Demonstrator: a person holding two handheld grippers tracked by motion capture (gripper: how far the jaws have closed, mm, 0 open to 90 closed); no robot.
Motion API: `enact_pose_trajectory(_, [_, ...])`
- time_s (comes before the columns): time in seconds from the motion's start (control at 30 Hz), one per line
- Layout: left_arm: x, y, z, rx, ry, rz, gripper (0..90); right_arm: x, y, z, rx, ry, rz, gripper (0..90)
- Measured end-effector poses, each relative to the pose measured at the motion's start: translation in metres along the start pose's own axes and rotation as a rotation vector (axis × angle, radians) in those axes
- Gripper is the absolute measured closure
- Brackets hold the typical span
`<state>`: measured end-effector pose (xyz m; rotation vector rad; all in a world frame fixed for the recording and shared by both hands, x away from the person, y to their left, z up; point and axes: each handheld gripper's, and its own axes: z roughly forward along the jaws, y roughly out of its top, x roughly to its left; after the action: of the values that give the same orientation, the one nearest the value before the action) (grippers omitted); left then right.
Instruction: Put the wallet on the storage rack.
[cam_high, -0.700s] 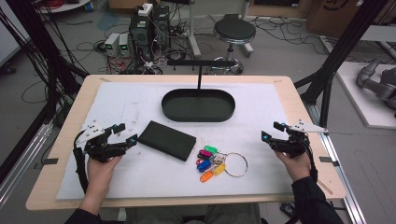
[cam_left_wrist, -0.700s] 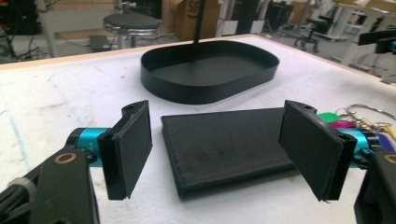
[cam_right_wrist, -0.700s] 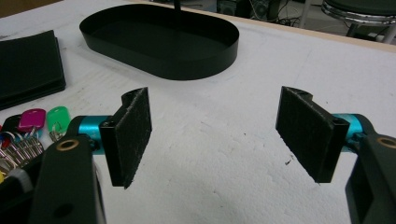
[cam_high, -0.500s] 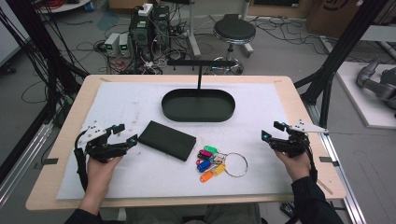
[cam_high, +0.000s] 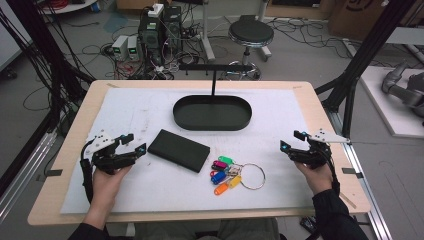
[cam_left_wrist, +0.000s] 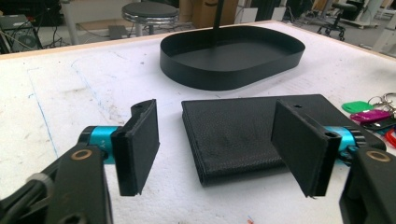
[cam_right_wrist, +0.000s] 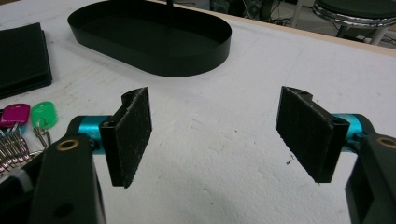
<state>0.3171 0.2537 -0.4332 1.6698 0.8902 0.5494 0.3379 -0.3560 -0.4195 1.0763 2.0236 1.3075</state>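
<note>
Both grippers wide apart, black wallet (flat) between

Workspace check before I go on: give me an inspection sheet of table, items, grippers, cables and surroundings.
Surface: white mat on wooden table, scuffed.
Job's things: black oval tray empty; black wallet flat, closed; key ring with coloured tags beside it.
Clutter: nothing seen.
Grippers: left gripper open, facing wallet; right gripper open, holding nothing.
Cables: one trails along left forearm.
Surroundings: stool, electronics and floor cables behind table.
</note>
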Motion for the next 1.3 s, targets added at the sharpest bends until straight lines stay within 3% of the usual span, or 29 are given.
enact_pose_trajectory(0.1, [0.001,-0.001,0.002,0.025,-0.013,0.005,39.7,0.001,0.0,0.001,0.004,-0.004,-0.012,27.2])
enact_pose_trajectory(0.13, [0.001,-0.003,0.005,0.059,-0.015,0.014,41.1,0.001,0.0,0.001,0.009,-0.009,-0.013,27.2])
enact_pose_trajectory(0.3, [0.001,-0.006,0.011,0.117,-0.025,0.022,45.2,0.0,0.0,0.002,0.014,-0.017,-0.014,27.2])
enact_pose_trajectory(0.47, [0.003,-0.01,0.022,0.226,-0.028,0.001,50.0,0.002,0.0,0.003,0.019,-0.019,-0.022,27.2])
enact_pose_trajectory(0.53, [0.001,-0.008,0.025,0.245,-0.03,0.013,51.9,0.002,0.0,0.003,0.019,-0.027,-0.026,27.2])
enact_pose_trajectory(0.83, [0.002,-0.007,0.036,0.327,-0.051,0.023,51.7,0.002,0.0,0.002,0.019,-0.028,-0.025,27.2])
enact_pose_trajectory(0.9, [0.002,-0.007,0.041,0.378,-0.043,0.029,51.3,0.003,0.0,0.003,0.02,-0.025,-0.026,27.2])
enact_pose_trajectory(1.07, [0.002,-0.007,0.042,0.383,-0.071,0.031,59.2,0.004,0.0,0.003,0.023,-0.021,-0.025,27.2])
enact_pose_trajectory(1.3, [0.003,-0.006,0.04,0.379,-0.059,0.03,68.7,0.01,0.001,0.008,0.024,0.0,-0.04,27.2])
